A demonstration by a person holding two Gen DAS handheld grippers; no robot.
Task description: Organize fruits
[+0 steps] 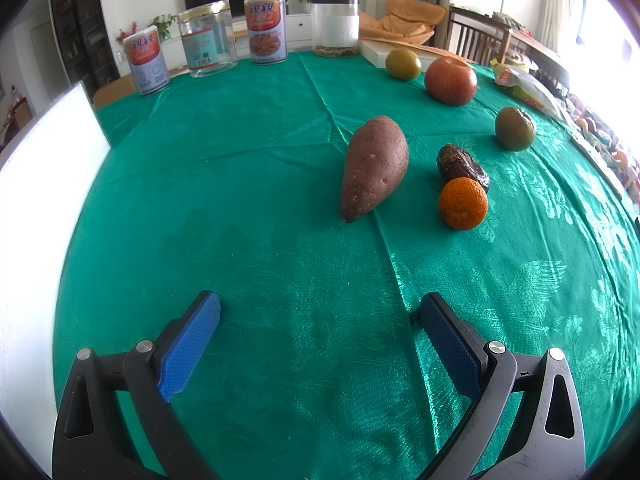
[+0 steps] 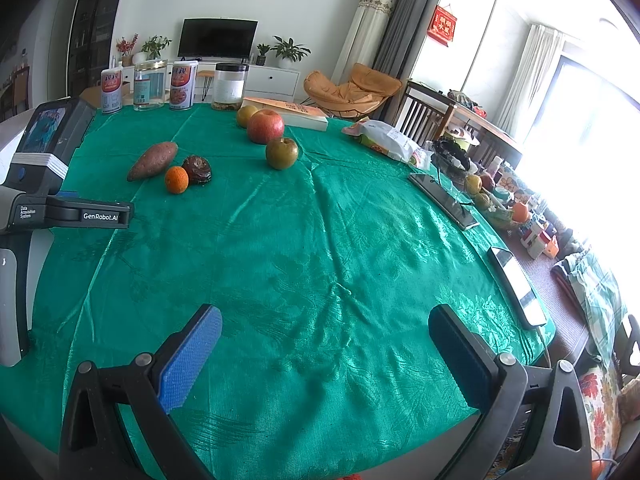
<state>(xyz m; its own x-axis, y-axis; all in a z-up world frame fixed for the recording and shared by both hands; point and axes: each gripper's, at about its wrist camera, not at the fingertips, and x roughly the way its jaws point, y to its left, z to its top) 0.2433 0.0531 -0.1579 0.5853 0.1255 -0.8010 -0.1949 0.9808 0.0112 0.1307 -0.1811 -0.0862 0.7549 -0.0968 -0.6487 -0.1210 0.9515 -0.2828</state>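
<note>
On the green tablecloth (image 1: 240, 220) lie a sweet potato (image 1: 374, 166), a small orange (image 1: 463, 203), a dark wrinkled fruit (image 1: 460, 162), two green-brown fruits (image 1: 515, 128) (image 1: 403, 63) and a red apple (image 1: 451, 80). In the right wrist view the same group shows: sweet potato (image 2: 153, 160), orange (image 2: 176, 179), dark fruit (image 2: 197, 169), green-brown fruit (image 2: 281, 153), apple (image 2: 265, 126). My left gripper (image 1: 320, 308) is open and empty, short of the sweet potato. My right gripper (image 2: 326, 320) is open and empty over bare cloth. The left gripper's body (image 2: 60, 208) shows at the left edge.
Two cans (image 1: 266, 30) (image 1: 146, 64) and two clear jars (image 1: 208, 38) (image 1: 335, 26) stand along the far edge. A book (image 2: 292, 112), a snack bag (image 2: 392, 142) and two flat dark devices (image 2: 444, 200) (image 2: 518, 284) lie near the right edge. A white panel (image 1: 44, 184) stands left.
</note>
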